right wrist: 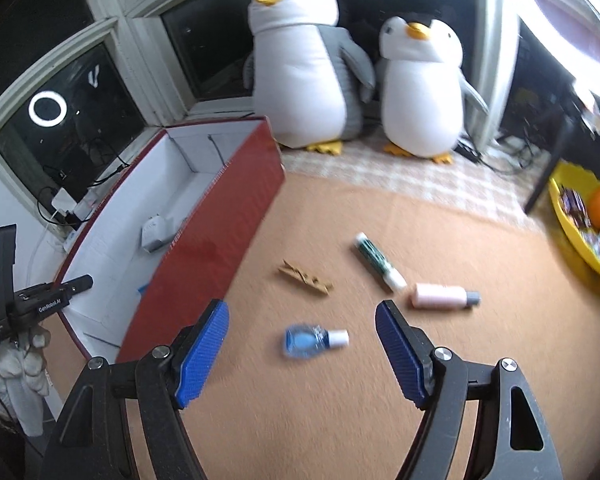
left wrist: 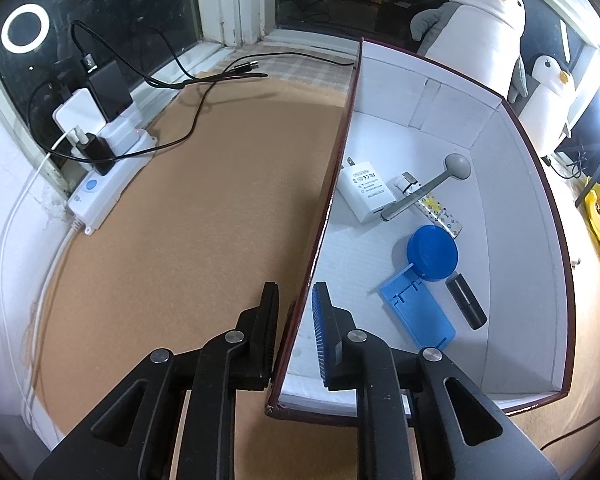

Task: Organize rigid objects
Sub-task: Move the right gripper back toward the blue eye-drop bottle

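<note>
A red box with a white inside (left wrist: pixel 516 216) (right wrist: pixel 220 232) stands on the tan surface. My left gripper (left wrist: pixel 296 312) straddles its left wall, one finger outside, one inside, closed on the wall. Inside lie a white charger (left wrist: pixel 366 192), a grey spoon-like tool (left wrist: pixel 428 190), a patterned tube (left wrist: pixel 440 216), a blue lid (left wrist: pixel 432 252), a blue stand (left wrist: pixel 418 312) and a black cylinder (left wrist: pixel 466 300). My right gripper (right wrist: pixel 302 340) is open and empty above a small blue bottle (right wrist: pixel 310 340). A wooden clothespin (right wrist: pixel 304 277), a green-white tube (right wrist: pixel 378 262) and a pink bottle (right wrist: pixel 444 295) lie beyond.
Two plush penguins (right wrist: pixel 312 60) (right wrist: pixel 420 88) stand at the back by the window. A yellow bowl of oranges (right wrist: pixel 588 232) sits at the right. A power strip with chargers and cables (left wrist: pixel 100 152) lies along the left wall.
</note>
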The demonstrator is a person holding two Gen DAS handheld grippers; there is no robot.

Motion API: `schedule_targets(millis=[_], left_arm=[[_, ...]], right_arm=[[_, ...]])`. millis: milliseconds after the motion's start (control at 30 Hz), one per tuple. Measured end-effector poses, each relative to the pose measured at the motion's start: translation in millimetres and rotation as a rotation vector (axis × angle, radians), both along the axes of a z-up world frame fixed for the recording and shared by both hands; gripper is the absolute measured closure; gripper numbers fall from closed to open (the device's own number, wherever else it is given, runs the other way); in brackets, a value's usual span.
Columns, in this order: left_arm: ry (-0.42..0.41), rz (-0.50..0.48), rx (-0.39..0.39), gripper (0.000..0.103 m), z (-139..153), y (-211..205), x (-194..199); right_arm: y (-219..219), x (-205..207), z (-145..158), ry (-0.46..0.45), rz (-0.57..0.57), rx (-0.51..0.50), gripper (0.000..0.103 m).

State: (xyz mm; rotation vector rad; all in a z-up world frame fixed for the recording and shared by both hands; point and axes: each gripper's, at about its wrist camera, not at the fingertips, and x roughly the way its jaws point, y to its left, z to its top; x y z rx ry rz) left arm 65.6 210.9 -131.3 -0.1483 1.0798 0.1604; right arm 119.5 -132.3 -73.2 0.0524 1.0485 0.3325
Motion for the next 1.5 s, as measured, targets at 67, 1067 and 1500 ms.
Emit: schedule_targets(millis=[67,1067,1500], left_arm=[[-0.001,-0.009,0.001,0.084,1,-2,-1],[-0.054,-0.117,0.033,0.081,20,-1,-21],[-0.028,-0.101,0.034,0.082,9,-3,-7]], right_arm=[[-7,-8,-2,0.013,-0.029,0.006,0.031],[-14,-68,-36,0.039,-0.211,0.013,0.031],[-7,-43,-61,0.117,-0.211,0.040,0.040]])
